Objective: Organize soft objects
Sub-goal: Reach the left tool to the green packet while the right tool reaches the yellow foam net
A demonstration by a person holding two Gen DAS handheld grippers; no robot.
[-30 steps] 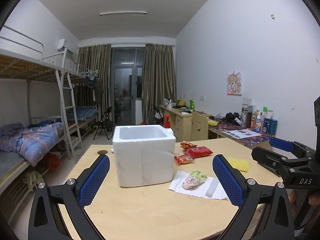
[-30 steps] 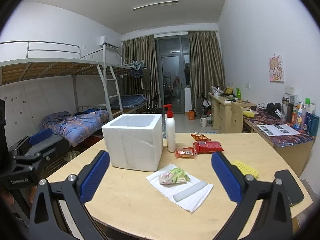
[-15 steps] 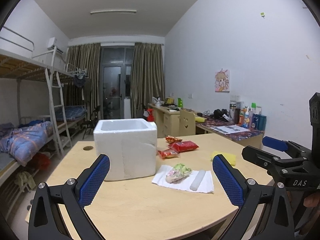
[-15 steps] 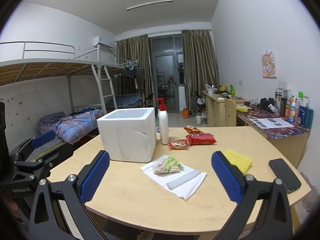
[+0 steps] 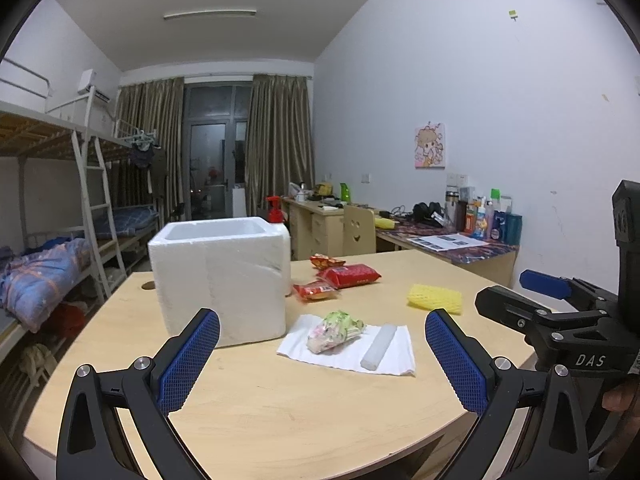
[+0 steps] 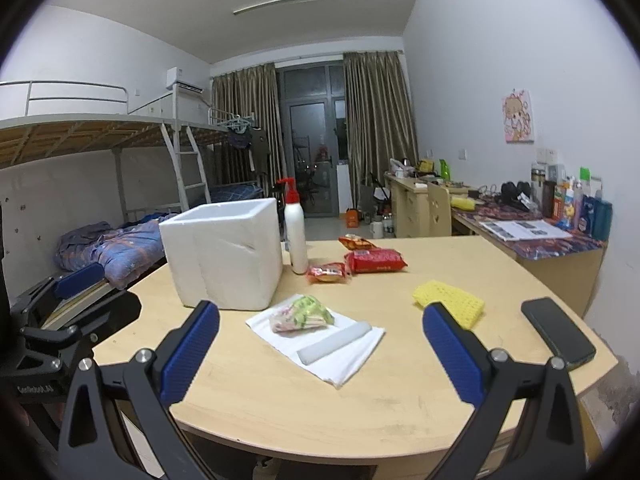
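Observation:
A white foam box (image 5: 222, 276) (image 6: 226, 252) stands open-topped on the wooden table (image 5: 280, 408) (image 6: 384, 392). To its right a white cloth (image 5: 352, 354) (image 6: 344, 354) carries a green-and-pink soft bag (image 5: 334, 328) (image 6: 302, 314) and a white foam stick (image 5: 378, 346) (image 6: 334, 346). A yellow foam net (image 5: 436, 298) (image 6: 450, 302) lies further right. Red snack packets (image 5: 352, 274) (image 6: 376, 260) sit behind. My left gripper (image 5: 322, 360) and right gripper (image 6: 320, 354) hover open and empty over the table's near edge.
A white pump bottle (image 6: 296, 240) with a red head stands behind the foam box. A black phone (image 6: 558, 332) lies at the table's right edge. Bunk beds (image 6: 100, 184) fill the left side; desks (image 5: 440, 240) with bottles line the right wall.
Both grippers have pulled back and turned slightly, so the table's objects shifted in view. Neither gripper has taken hold of anything; both stay open.

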